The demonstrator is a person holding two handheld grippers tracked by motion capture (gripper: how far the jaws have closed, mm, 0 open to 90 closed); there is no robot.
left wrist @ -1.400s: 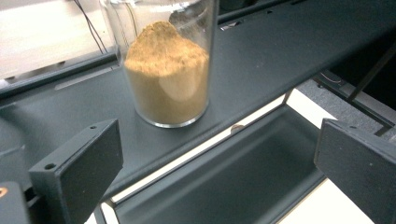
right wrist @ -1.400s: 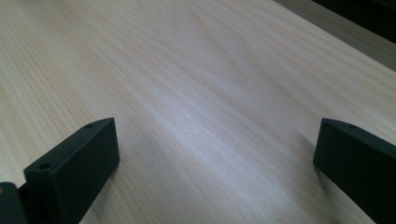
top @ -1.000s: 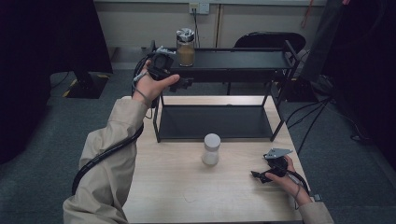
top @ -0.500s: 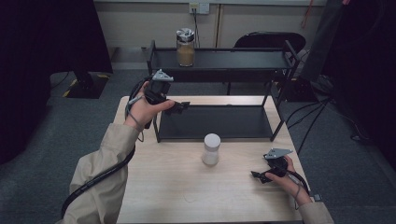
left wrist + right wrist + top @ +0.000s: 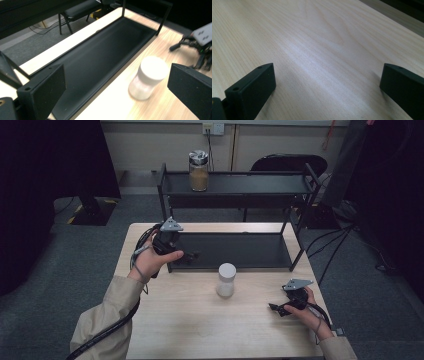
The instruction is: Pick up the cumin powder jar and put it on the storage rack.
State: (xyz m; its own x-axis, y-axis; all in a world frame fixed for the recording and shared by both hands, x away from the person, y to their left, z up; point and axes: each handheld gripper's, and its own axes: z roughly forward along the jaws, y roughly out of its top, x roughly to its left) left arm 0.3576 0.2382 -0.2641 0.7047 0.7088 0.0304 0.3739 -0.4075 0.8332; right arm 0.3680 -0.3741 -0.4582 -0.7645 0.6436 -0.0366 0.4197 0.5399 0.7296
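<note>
Pale wood tabletop (image 5: 200,320) carries everything. Nearest the person, the right gripper (image 5: 278,309) rests low at the tabletop's right side, jaws spread wide with nothing between them. Further in, a white jar (image 5: 226,280) stands upright on the wood, just in front of the black rack's (image 5: 235,251) lower shelf. At the rack's left end the left gripper (image 5: 190,256) hangs with jaws spread and empty, pointed toward the white jar. On the rack's top shelf stands a brown-filled jar (image 5: 198,170).
</note>
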